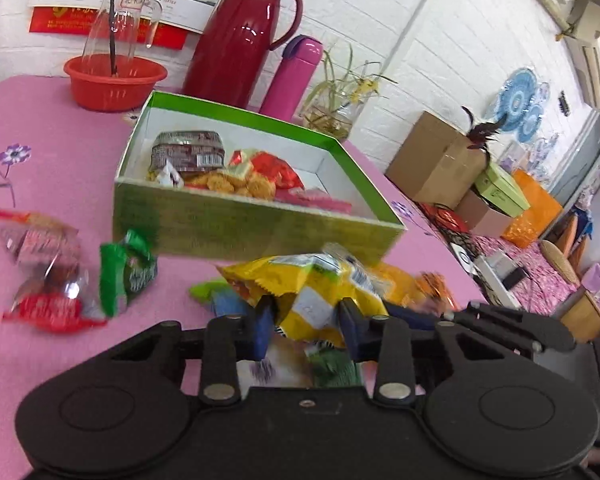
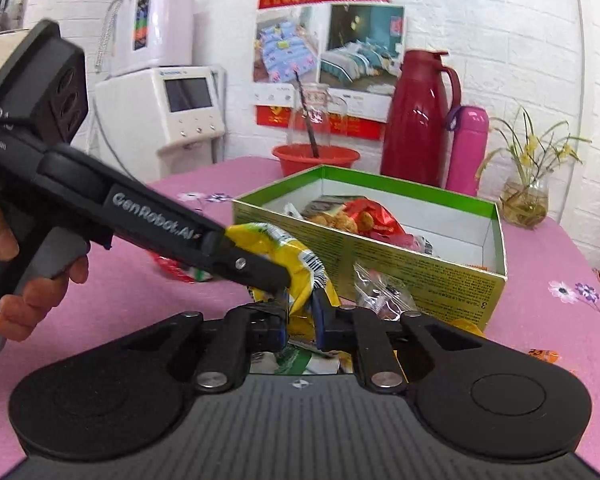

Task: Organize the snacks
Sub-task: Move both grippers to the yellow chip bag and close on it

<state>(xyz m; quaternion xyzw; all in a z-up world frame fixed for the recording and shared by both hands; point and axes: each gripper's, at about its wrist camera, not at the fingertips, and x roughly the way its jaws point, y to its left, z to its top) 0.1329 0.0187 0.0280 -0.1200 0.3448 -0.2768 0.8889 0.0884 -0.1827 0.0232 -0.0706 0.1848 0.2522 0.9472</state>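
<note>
A yellow snack bag [image 1: 312,280] hangs just in front of the green box [image 1: 260,228]. My left gripper [image 1: 307,312] is shut on it, its blue pads [image 1: 265,322] pressing both sides. In the right wrist view the same yellow bag [image 2: 292,252] is pinched at its lower end by my right gripper [image 2: 300,306], which is also shut. The left gripper [image 2: 276,278] comes in from the left and clamps the bag higher up, with a hand [image 2: 28,292] on its handle. The green box [image 2: 400,264] holds a cookie bag [image 1: 236,184] and a brown pack [image 1: 188,150].
Loose snacks lie on the pink tablecloth [image 1: 60,184]: a red and clear pack [image 1: 44,268], a green packet [image 1: 128,272], a clear wrapper [image 2: 384,292], more under my grippers. Behind the box stand a red basin [image 1: 114,80], red thermos [image 1: 240,36], pink bottle [image 1: 292,76] and plant vase [image 2: 526,200].
</note>
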